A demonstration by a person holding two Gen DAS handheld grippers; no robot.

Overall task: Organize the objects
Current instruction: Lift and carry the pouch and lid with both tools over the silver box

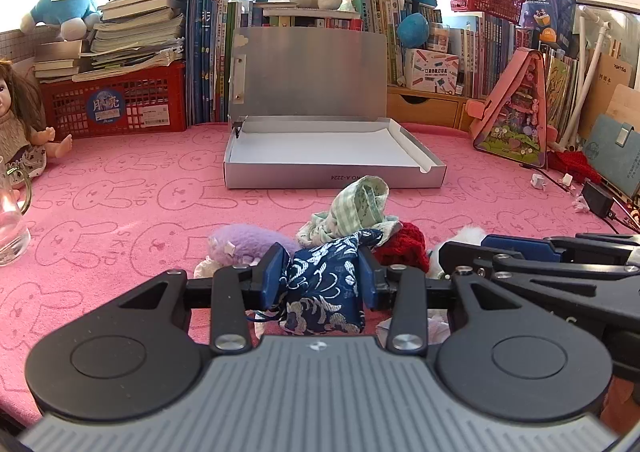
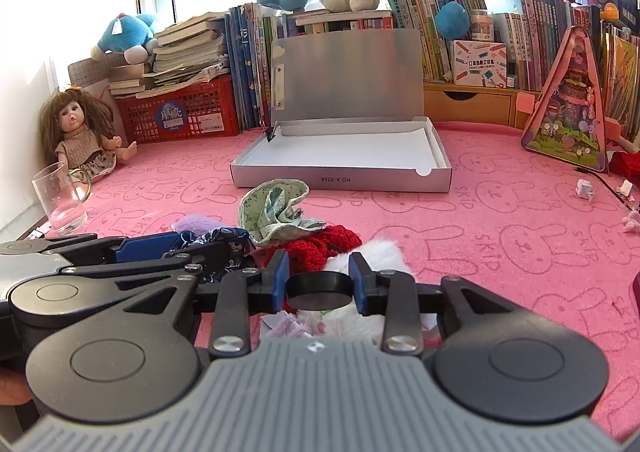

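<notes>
My left gripper is shut on a navy pouch with a white pattern, held just above a pile of small soft things on the pink mat. In that pile lie a green checked cloth, a purple plush, a red knit piece and something white and fluffy. My right gripper sits close to the right of the left one, shut on a black round cap. An open silver box with a white bottom stands behind the pile, its lid upright.
A clear glass mug and a doll are at the left. A pink triangular case and a black adapter with cable are at the right. Books, a red basket and plush toys line the back.
</notes>
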